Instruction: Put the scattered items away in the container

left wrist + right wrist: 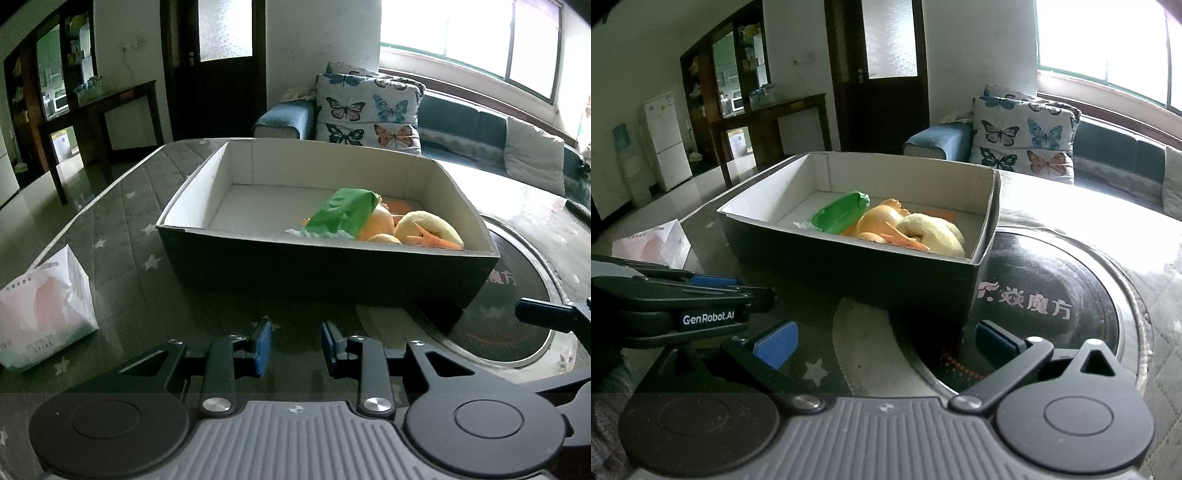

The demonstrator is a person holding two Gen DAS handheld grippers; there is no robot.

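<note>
While a green packet (341, 214) and yellow toys (430, 229) are already held in the box (325, 273), one tissue pack (44, 310) is left on the bench (155, 295); left gripper (295, 345) narrowly parted, right gripper (882, 341) wide, both empty.

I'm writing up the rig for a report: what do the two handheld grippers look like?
Both the left gripper and right gripper are black linkage fingers with blue pads, silver pivot screws and a ribbed grey body. The left one's side reads "GenRobot.AI" in white.
</note>
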